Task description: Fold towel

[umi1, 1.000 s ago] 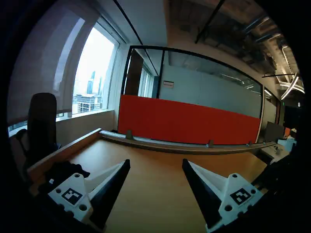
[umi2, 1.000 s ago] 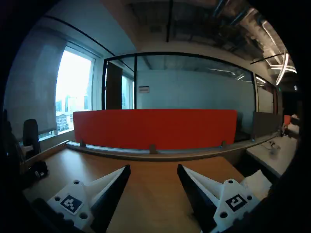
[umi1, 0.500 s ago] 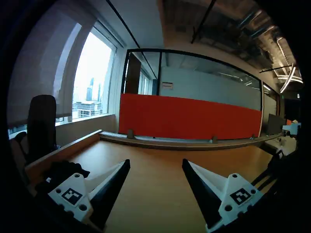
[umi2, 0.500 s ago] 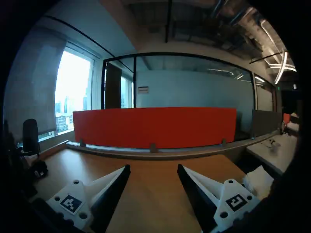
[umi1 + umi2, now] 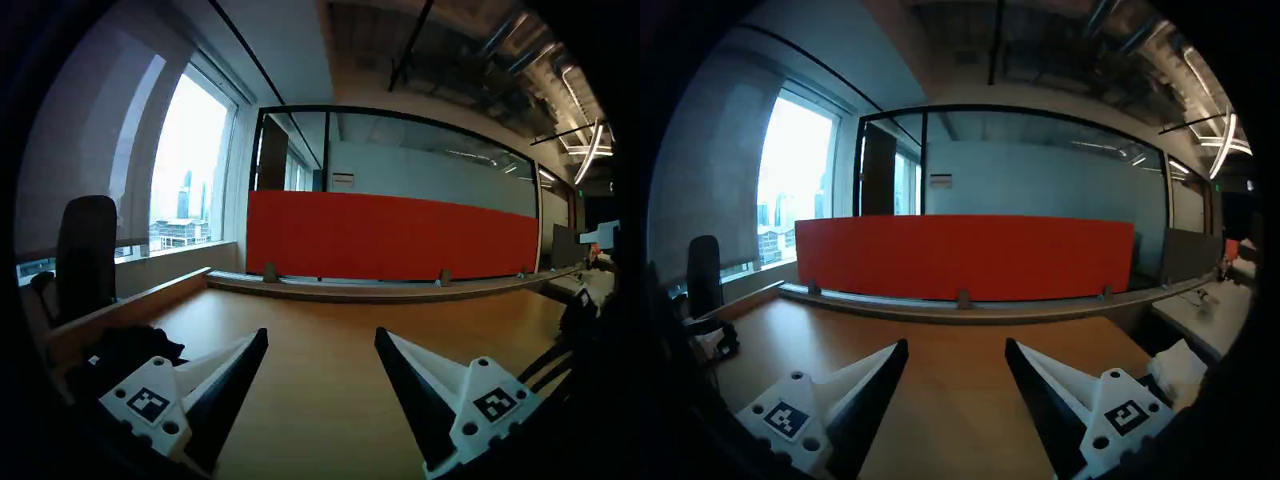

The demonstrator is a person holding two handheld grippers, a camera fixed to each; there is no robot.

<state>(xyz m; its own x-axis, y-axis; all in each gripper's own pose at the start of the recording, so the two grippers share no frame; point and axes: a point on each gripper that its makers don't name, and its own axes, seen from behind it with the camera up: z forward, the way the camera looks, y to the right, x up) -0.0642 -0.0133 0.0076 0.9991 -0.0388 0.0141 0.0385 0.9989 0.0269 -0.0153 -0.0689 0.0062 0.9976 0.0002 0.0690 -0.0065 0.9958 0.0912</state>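
Note:
In the left gripper view my left gripper [image 5: 320,332] stands open over a bare wooden table [image 5: 320,384], with nothing between its white and black fingers [image 5: 200,384]. In the right gripper view my right gripper [image 5: 956,344] is open too, above the same tabletop [image 5: 960,400] and empty. A white crumpled cloth [image 5: 1178,370], possibly the towel, lies at the table's right edge beside the right finger [image 5: 1088,408]. Most of it is hidden.
A long red divider [image 5: 392,236] runs along the table's far edge, with glass walls behind it. A black chair [image 5: 84,256] stands by the window at the left. A dark bundle [image 5: 124,352] lies on the table's left side. A dark shape [image 5: 712,336] sits at the left edge.
The left gripper view has levelled out, so the red divider now runs horizontally. The right gripper view has dipped slightly. Both grippers stay open and empty.

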